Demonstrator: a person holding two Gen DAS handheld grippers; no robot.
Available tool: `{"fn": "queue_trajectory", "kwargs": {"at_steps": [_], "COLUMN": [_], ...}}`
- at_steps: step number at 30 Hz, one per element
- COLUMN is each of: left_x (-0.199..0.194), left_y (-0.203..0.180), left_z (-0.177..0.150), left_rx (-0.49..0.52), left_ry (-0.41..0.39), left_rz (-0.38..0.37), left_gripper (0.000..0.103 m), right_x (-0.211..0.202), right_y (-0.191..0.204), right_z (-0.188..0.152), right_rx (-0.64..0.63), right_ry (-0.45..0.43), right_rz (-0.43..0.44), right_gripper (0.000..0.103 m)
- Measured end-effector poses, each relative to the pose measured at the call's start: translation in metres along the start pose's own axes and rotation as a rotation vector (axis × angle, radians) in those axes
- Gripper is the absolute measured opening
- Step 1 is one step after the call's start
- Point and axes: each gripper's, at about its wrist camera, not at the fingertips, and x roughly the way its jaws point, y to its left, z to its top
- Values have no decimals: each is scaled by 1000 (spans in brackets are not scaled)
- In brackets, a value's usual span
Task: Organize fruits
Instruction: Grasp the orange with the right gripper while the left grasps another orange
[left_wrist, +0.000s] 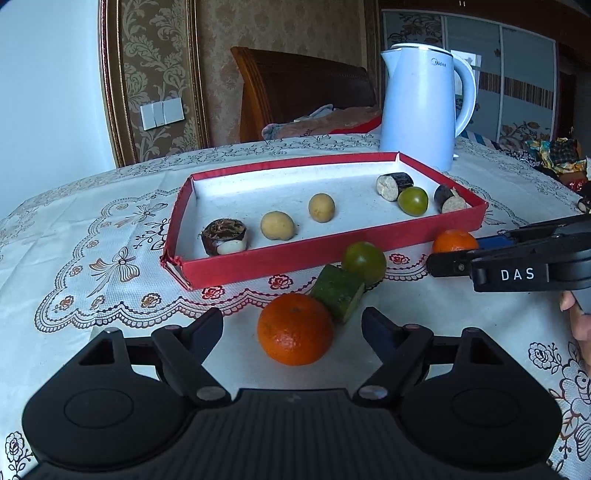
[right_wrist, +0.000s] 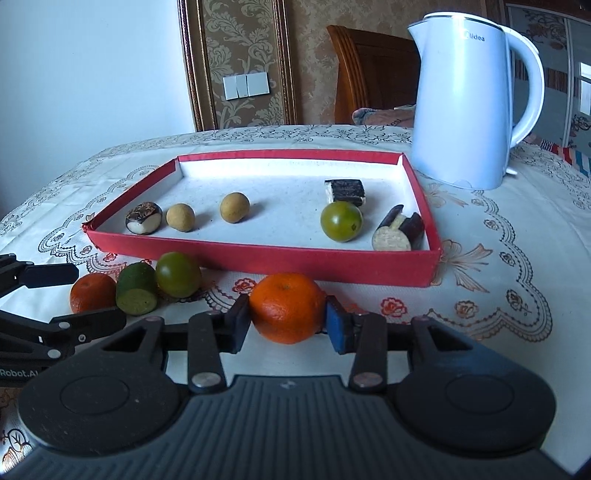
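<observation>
White lace-patterned cloth (left_wrist: 92, 206), embroidered with bows and red flowers, is seen covering the table, and on it a shallow red tray (right_wrist: 258, 258) with a white floor is set. Inside the tray, two pale round fruits (right_wrist: 180, 218), a green tomato (right_wrist: 341, 221), a dark shell-like piece (right_wrist: 144, 218) at the left end and two dark-skinned cut pieces (right_wrist: 399, 230) at the right end are laid out. Just behind the tray's far right corner a pale blue electric kettle (right_wrist: 469, 99) is stood. In front of the tray's near wall, on the cloth, a second green tomato (left_wrist: 364, 260), a green cut chunk (left_wrist: 338, 291) and an orange (left_wrist: 295, 328) are grouped closely, the chunk touching the orange. That orange is framed between the spread fingers of the left gripper (left_wrist: 293, 328), which is released and apart from it. A second orange (right_wrist: 286, 308) is clamped between the pads of the right gripper (right_wrist: 286, 319), just in front of the tray. Behind the table, damask wallpaper in a gilt frame, a white switch panel (left_wrist: 161, 112), a dark wooden headboard (left_wrist: 303, 85) and patterned sliding doors are visible.
</observation>
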Motion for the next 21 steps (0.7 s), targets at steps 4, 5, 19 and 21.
{"fn": "queue_trajectory", "kwargs": {"at_steps": [4, 5, 19, 21], "left_x": [3, 4, 4, 4], "left_y": [-1, -1, -5, -5], "left_z": [0, 0, 0, 0], "left_rx": [6, 4, 29, 32], "left_ry": [15, 17, 23, 22], "left_rz": [9, 10, 14, 13], "left_gripper": [82, 82, 47, 45], "right_x": [1, 1, 2, 2], "right_y": [0, 1, 1, 1], "right_z": [0, 0, 0, 0], "right_rx": [-2, -2, -5, -4], "right_ry": [3, 4, 3, 3], "right_rz": [-1, -1, -2, -2], "right_gripper": [40, 40, 40, 40]}}
